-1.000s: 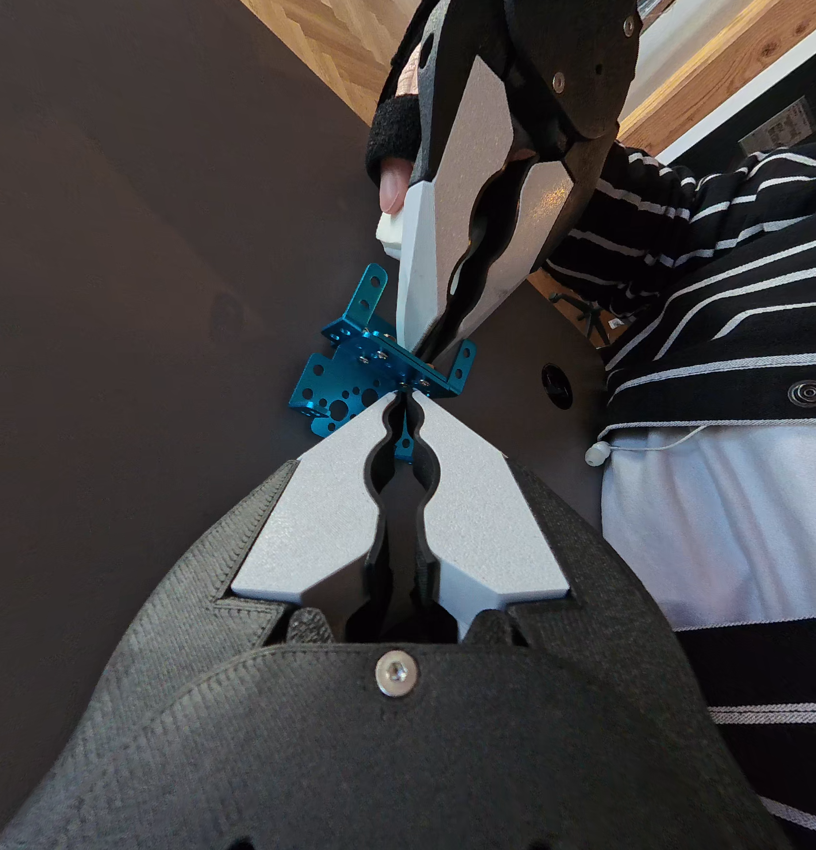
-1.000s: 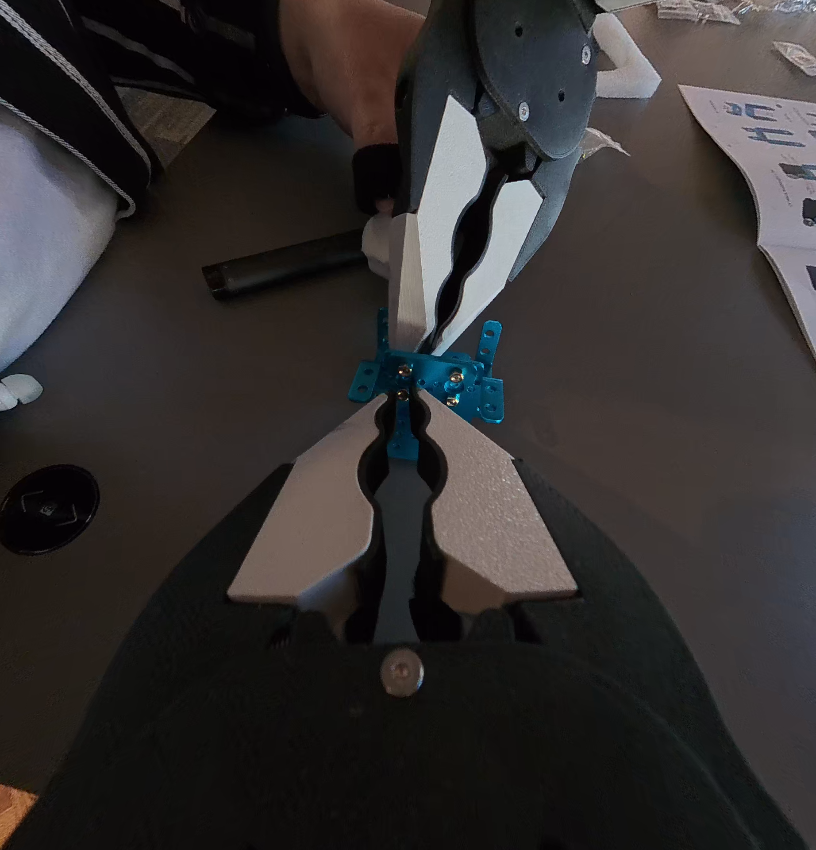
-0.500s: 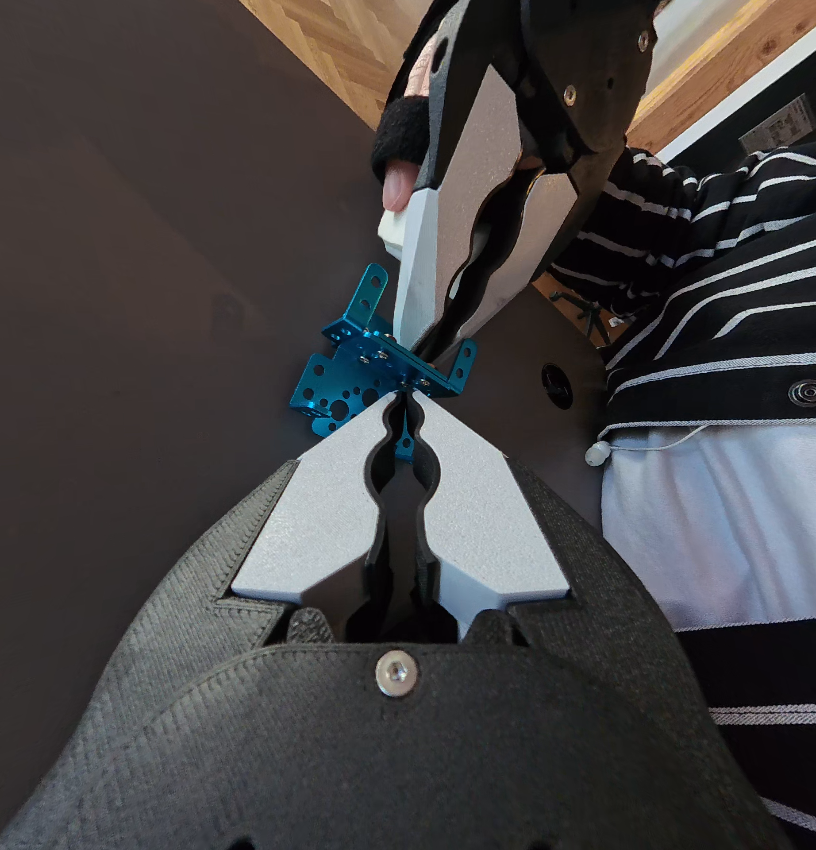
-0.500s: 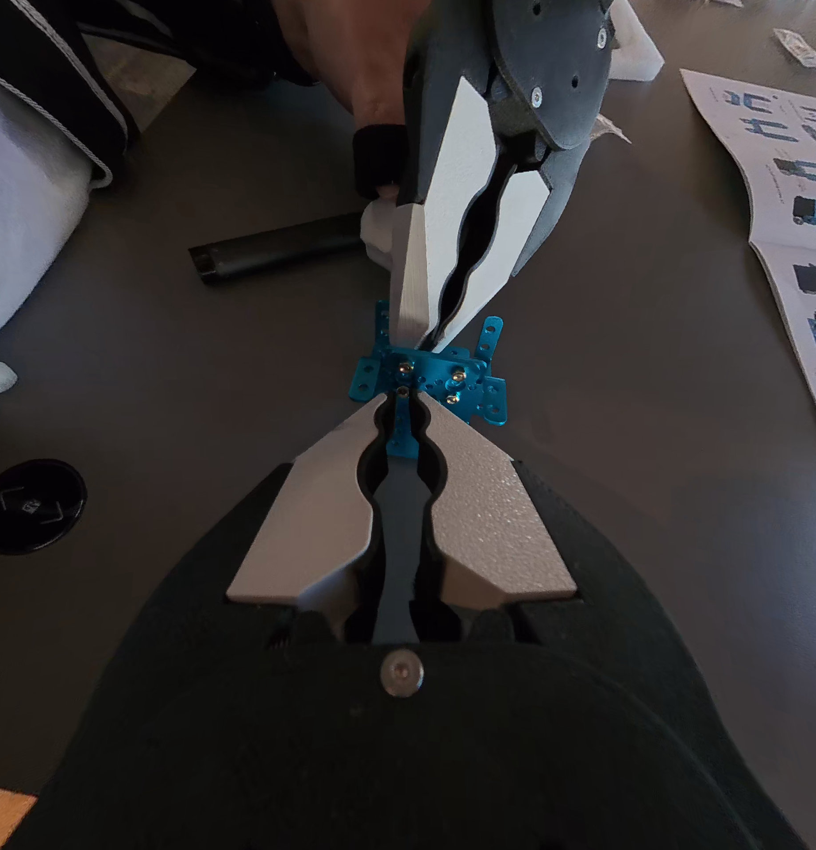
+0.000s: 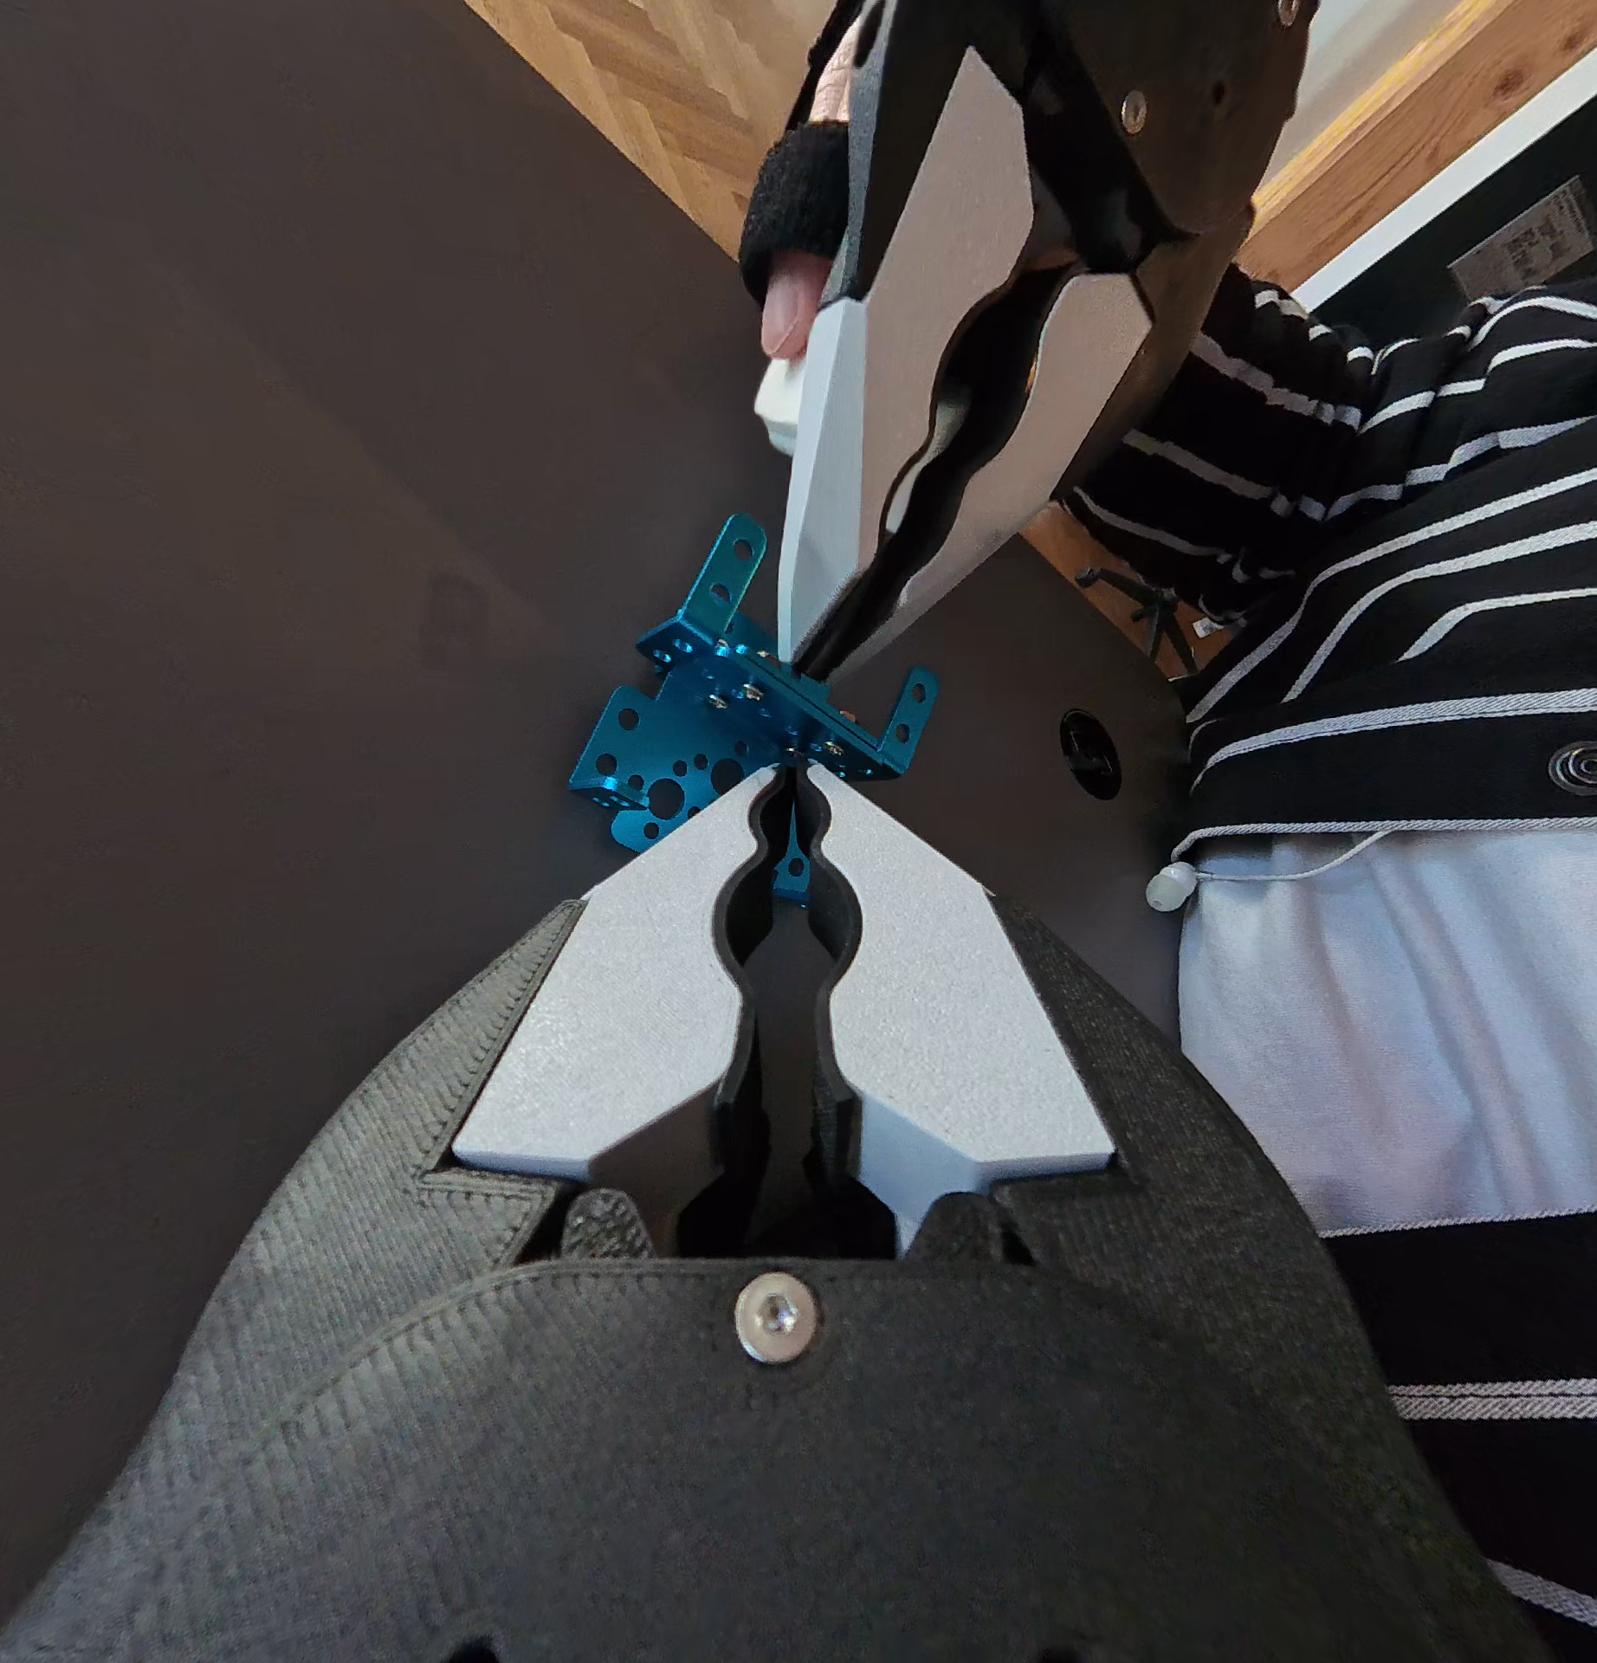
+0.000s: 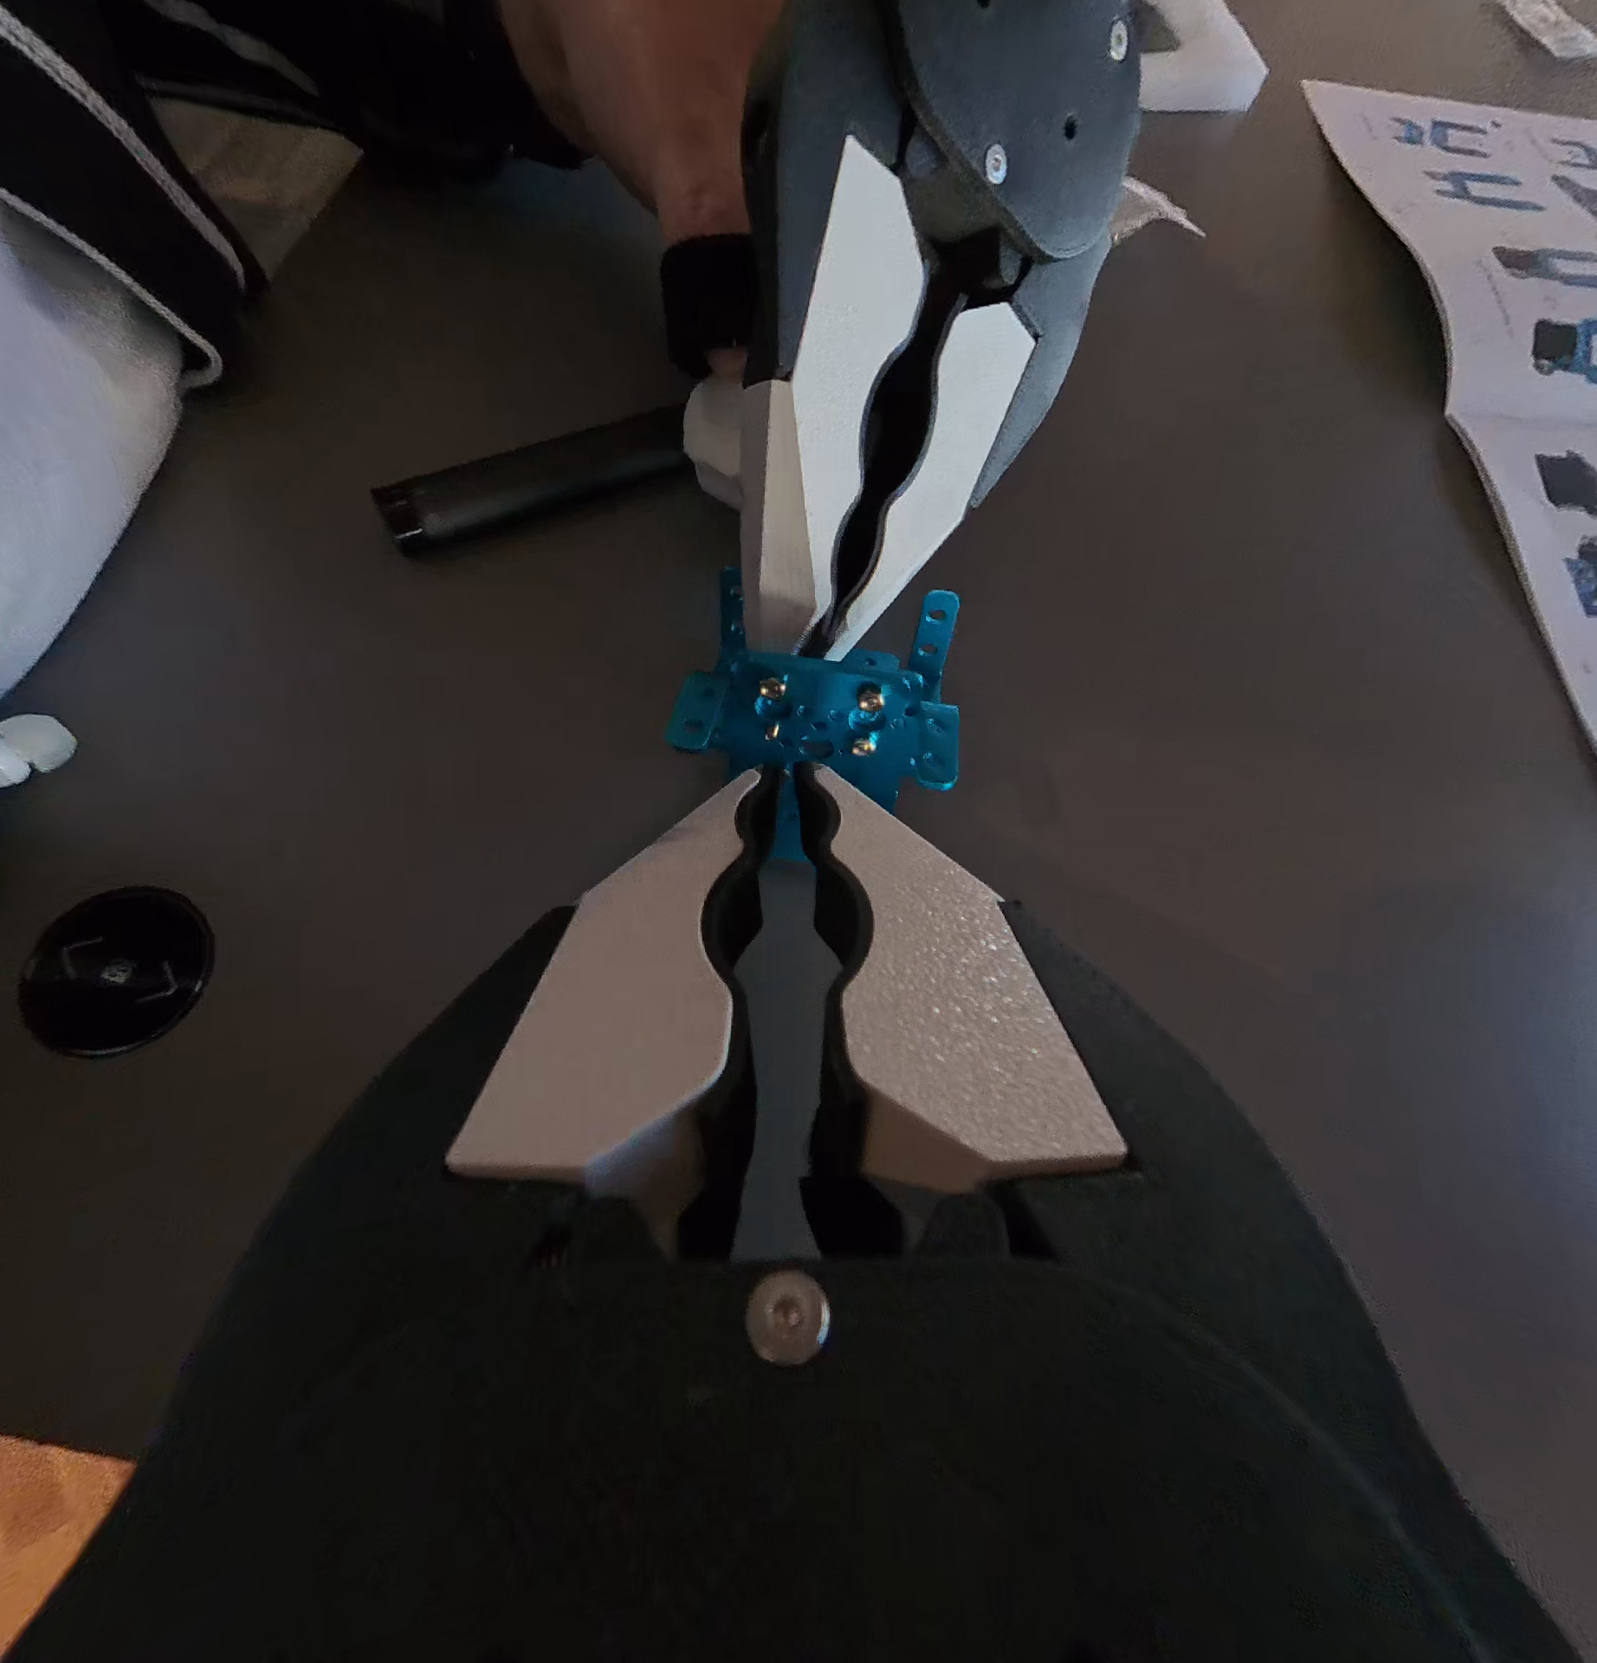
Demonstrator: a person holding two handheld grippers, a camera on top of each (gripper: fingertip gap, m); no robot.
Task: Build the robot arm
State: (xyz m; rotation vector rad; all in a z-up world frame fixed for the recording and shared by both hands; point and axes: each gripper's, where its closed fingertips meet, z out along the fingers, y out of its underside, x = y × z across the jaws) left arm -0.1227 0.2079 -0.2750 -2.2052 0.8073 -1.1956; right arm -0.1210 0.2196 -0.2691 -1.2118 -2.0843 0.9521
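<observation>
A blue perforated metal bracket assembly (image 5: 687,765) with small brass screws hangs between both grippers, just over the dark table (image 5: 237,630). My left gripper (image 5: 790,785) is shut on a tab at its near edge. My right gripper (image 5: 813,661) comes in from above and is shut on the opposite edge. In the right wrist view the bracket (image 6: 817,715) shows its screwed face. There my right gripper (image 6: 781,781) pinches the lower tab and my left gripper (image 6: 824,646) pinches the far edge. A gloved hand holds each far gripper.
A black cylinder (image 6: 525,486) lies on the table (image 6: 1227,810) behind the bracket. A black round cap (image 6: 116,972) sits in the tabletop at left. A printed sheet (image 6: 1497,360) lies at right. A person in a striped top (image 5: 1407,585) sits at the table's edge. The grippers are tip to tip, or close to it. From either gripper's tips it is about 15 cm to the black round cap (image 6: 116,972). My left wrist view (image 5: 1083,752) looks at it from another angle.
The bracket has tilted a little, so its screwed face shows more in the right wrist view. Both grippers keep their hold and have shifted only slightly.
</observation>
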